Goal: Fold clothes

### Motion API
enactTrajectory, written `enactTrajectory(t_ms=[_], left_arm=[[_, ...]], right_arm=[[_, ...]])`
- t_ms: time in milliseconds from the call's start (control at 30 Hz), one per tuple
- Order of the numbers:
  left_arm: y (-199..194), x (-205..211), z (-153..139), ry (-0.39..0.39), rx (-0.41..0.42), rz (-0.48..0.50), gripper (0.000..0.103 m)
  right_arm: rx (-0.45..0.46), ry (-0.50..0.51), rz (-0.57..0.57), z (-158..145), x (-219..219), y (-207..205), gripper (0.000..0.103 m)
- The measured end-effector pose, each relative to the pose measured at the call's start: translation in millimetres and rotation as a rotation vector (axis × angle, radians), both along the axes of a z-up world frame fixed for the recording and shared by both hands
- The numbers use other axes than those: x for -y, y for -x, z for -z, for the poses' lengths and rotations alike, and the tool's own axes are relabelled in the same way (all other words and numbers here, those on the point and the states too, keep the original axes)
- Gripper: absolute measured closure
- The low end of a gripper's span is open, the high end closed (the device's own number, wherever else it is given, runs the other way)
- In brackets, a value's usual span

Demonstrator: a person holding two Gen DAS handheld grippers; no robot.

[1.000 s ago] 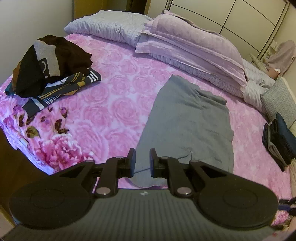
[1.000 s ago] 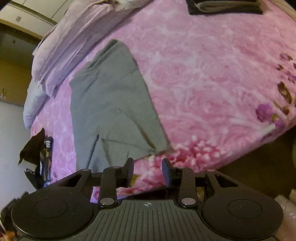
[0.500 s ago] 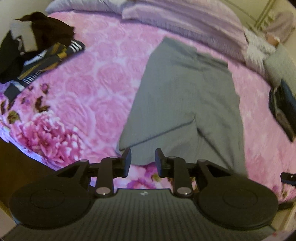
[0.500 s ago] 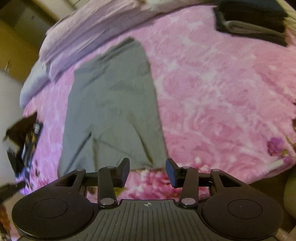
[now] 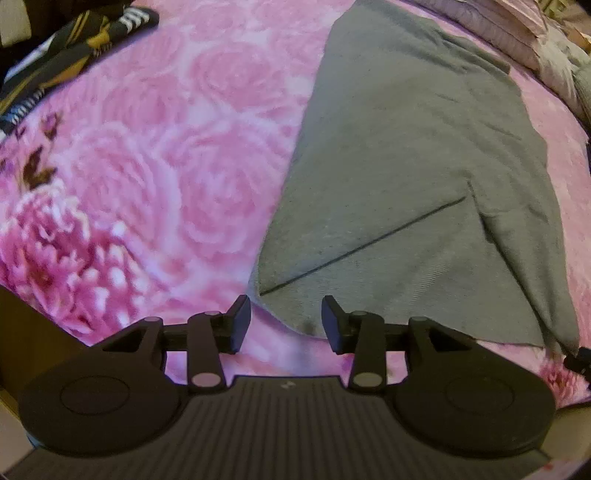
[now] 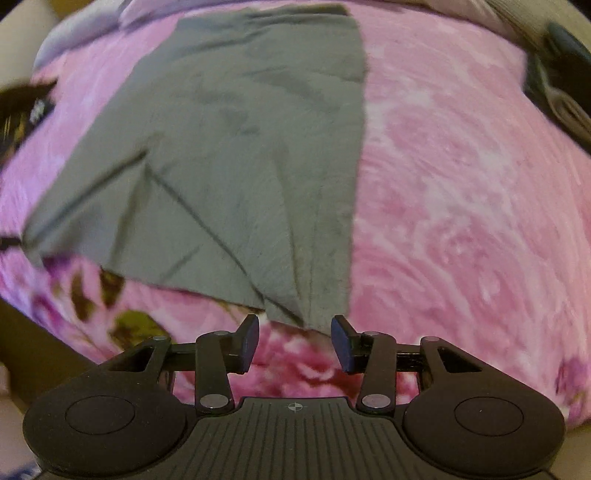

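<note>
A grey garment (image 5: 413, 155) lies spread flat on a pink rose-patterned bedspread (image 5: 155, 158), its near hem toward me. My left gripper (image 5: 286, 325) is open, its fingers straddling the hem's near-left corner just above the bed. In the right wrist view the same grey garment (image 6: 236, 155) fills the middle. My right gripper (image 6: 294, 343) is open too, its fingertips just short of the hem's near-right corner. Nothing is held between either pair of fingers.
A heap of dark striped clothes (image 5: 62, 62) sits at the bed's far left. Folded dark clothes (image 6: 557, 81) lie at the far right. Lilac pillows (image 5: 509, 22) line the head of the bed. The bedspread (image 6: 461, 206) drops off at the near edge.
Both grippers have dropped and moved in toward the garment's near hem, one to each corner. Their fingers have spread wider apart than a second ago.
</note>
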State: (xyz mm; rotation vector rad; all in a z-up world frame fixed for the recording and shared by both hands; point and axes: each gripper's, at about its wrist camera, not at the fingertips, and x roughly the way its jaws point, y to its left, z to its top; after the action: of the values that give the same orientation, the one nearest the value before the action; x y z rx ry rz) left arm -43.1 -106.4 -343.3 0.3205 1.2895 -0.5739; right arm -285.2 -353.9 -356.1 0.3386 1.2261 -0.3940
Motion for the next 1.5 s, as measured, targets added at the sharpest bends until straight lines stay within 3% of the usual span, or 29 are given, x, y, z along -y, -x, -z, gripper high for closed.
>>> enactTrajectory(t_ms=[167,233,300,433,567,667,733,767,800,867,933,1000,1100,1233,1333,1367,1400,1433,1500], left_arm=[[-6,0,20,0.015,-0.018,-0.043,0.068],[-6,1,25,0.007,-0.014,-0.051,0.078],[-5,1,28,-0.008,0.003,-0.037,0.103],[5,-2,11,-0.037,0.111,0.081,0.103],[27,-22,-26,-0.031,0.264,0.258,0.103],[48,-29,-15,-0.128,0.294,0.406,0.103],[52,-34,4,-0.207,0.229,0.419,0.103],[52,-39,7,-0.21,0.191,0.41,0.103],[51,-43,2,-0.2,0.183,0.391,0.1],[44,-49,-19,-0.104,0.177,0.33,0.095],[36,-46,-40,0.02,0.187,0.264,0.088],[22,-29,-48,0.105,0.2,0.248,0.069],[2,9,-36,0.136,0.229,0.301,0.063],[-21,49,8,0.078,0.208,0.335,0.063],[-31,55,33,0.03,0.164,0.317,0.071],[-29,53,35,0.044,0.17,0.308,0.079],[-26,49,33,0.057,0.176,0.313,0.099],[-22,46,31,0.063,0.184,0.325,0.103],[-13,37,24,0.087,0.187,0.361,0.103]], right_arm=[[0.023,0.134,-0.068,18,-14,-1,0.066],[0.06,0.157,-0.076,15,-15,0,0.099],[0.05,0.182,-0.105,11,-16,-2,0.103],[0.001,0.266,-0.22,-1,-26,-3,0.103],[-0.028,0.437,-0.435,-25,-44,12,0.103],[-0.096,0.396,-0.571,-10,-57,24,0.103],[-0.251,0.262,-0.648,19,-64,26,0.103],[-0.321,0.23,-0.656,30,-68,27,0.103],[-0.32,0.221,-0.64,30,-69,29,0.103],[-0.221,0.146,-0.53,11,-58,28,0.095],[-0.058,0.045,-0.342,-13,-32,20,0.077],[0.086,-0.014,-0.194,-26,-10,7,0.051],[0.169,-0.068,-0.068,-19,20,-25,0.048],[0.188,-0.059,0.033,14,44,-62,0.048],[0.211,-0.11,0.076,33,56,-72,0.05],[0.209,-0.128,0.083,37,55,-73,0.063],[0.209,-0.133,0.081,39,55,-73,0.086],[0.209,-0.12,0.062,38,49,-72,0.102],[0.221,-0.105,-0.012,30,38,-67,0.103]])
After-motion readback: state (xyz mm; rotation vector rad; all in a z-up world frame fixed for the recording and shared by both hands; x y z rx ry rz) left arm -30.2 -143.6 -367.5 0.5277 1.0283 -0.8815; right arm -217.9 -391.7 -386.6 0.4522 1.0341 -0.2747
